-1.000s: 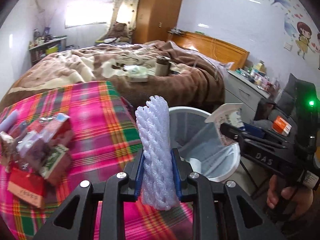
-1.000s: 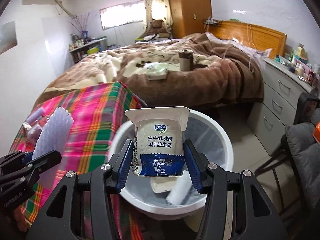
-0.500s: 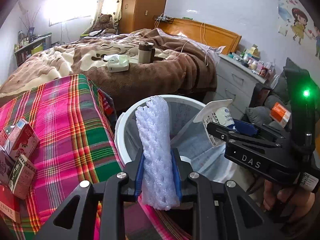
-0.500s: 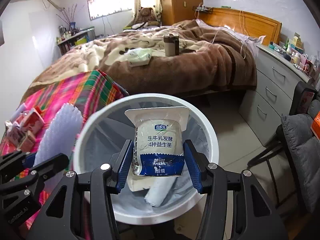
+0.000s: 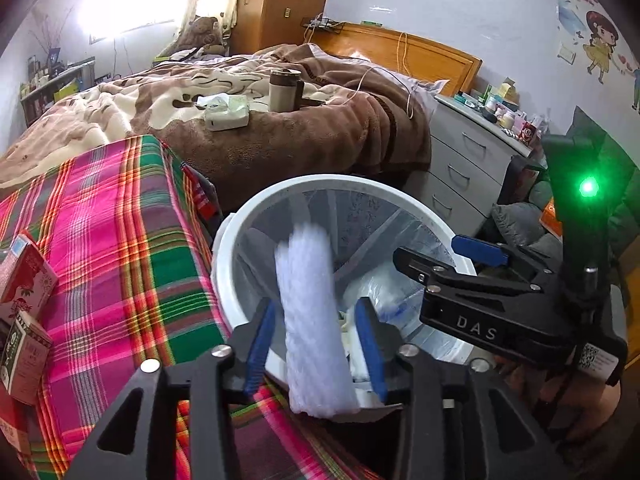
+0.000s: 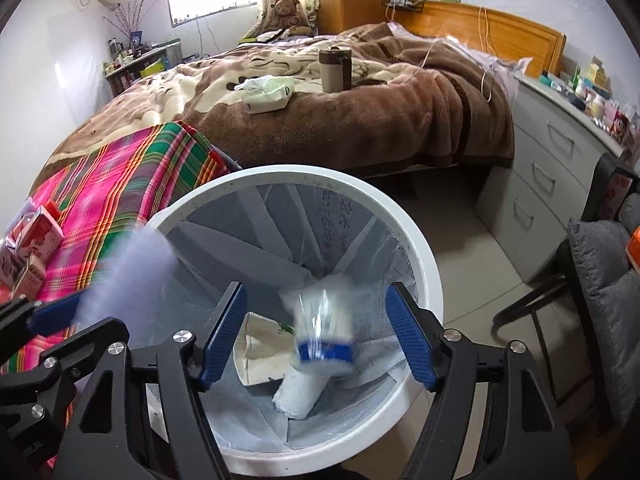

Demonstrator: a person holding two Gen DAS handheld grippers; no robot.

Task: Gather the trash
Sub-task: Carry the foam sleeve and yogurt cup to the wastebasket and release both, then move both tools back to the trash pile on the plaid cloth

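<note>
**Foam sleeve and milk pouch above the lined bin**

The left gripper points down over the white trash bin. Between its blue fingers stands a white foam net sleeve, a ribbed, mesh-textured tube, blurred, its lower end hanging past the bin's rim. The fingers are opening: a gap shows on each side of the sleeve, so the pads no longer press it.

The right gripper also hangs over the bin, and its blue fingers are spreading wide. Between them, touching neither, is a blurred white plastic pouch with a blue band along its lower edge; its print cannot be read in this blur. It sits inside the bin's mouth, above a rolled white foam piece and a flat cream wrapper that lie at the bottom.

The bin wears a thin translucent liner with faint grey characters, too pale to read. From the left wrist view, the side of the right gripper bears the letters "DAS", a small QR sticker and a green light.

Beside the bin, the surface under a pink, green and orange plaid cloth carries red-and-white drink cartons, their small print illegible.
</note>
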